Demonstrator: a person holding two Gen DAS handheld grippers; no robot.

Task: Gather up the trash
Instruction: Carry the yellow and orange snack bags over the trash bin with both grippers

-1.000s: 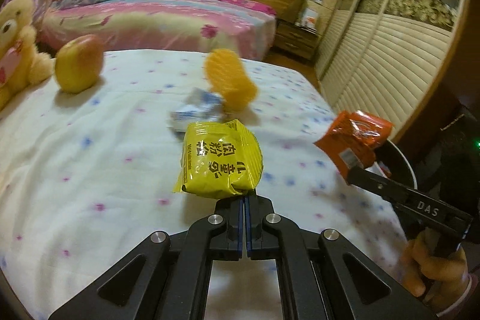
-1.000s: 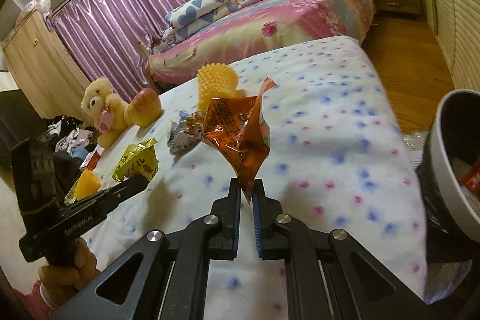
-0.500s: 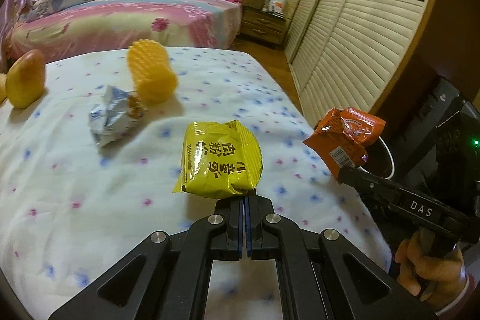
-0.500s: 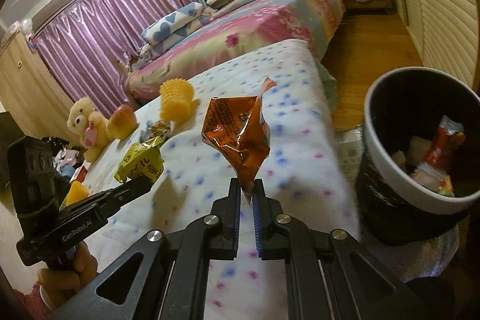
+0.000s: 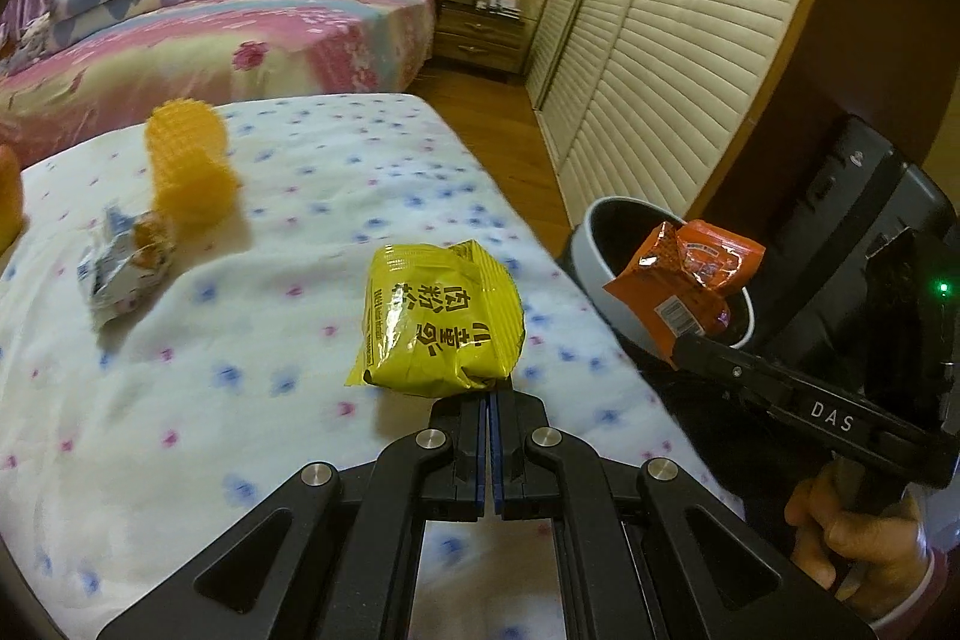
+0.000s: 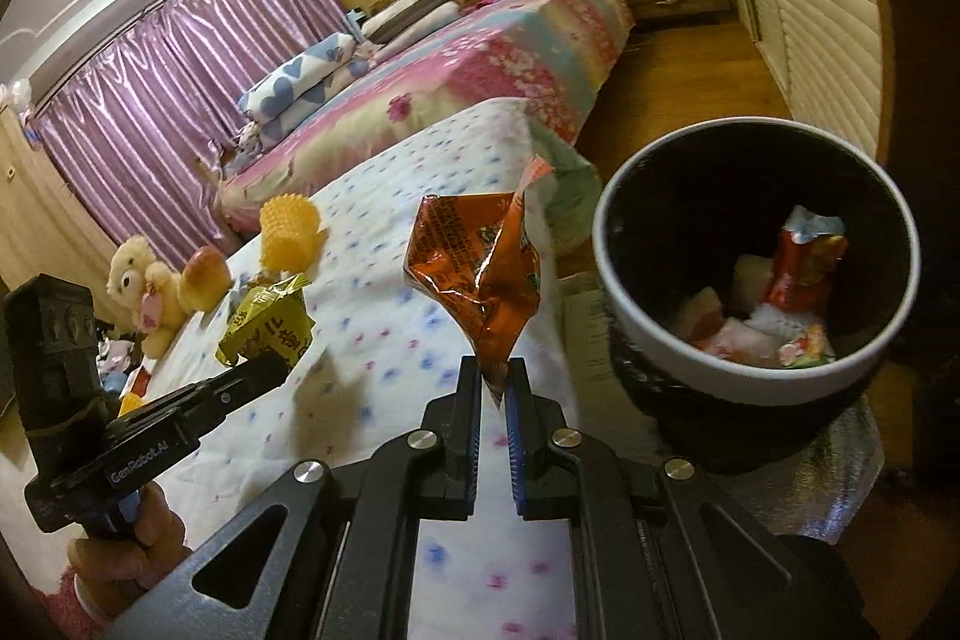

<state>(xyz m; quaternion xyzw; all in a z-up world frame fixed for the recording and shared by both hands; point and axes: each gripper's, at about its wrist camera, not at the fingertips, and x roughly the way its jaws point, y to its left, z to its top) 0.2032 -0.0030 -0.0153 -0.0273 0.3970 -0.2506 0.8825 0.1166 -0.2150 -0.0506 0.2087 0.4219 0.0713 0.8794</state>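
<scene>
We see the trash bin [image 6: 624, 244] half hidden in the left view. Our left gripper [image 5: 487, 400] pinches the yellow packet [image 5: 441, 319] over the bed [image 5: 252, 340]; our right gripper [image 6: 493, 388], angled downward, pinches the orange wrapper [image 6: 474, 268] beside the bin.

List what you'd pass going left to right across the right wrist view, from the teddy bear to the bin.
Teddy bear → yellow packet held in the left tongs → orange wrapper pinched in the right tongs → trash bin.

Teddy bear [image 6: 144, 289] beside an apple [image 6: 207, 277], yellow spiky roller [image 5: 189, 160] on spotted bedspread [image 5: 240, 340], purple curtains [image 6: 180, 100], louvred wardrobe doors [image 5: 660, 70]
</scene>
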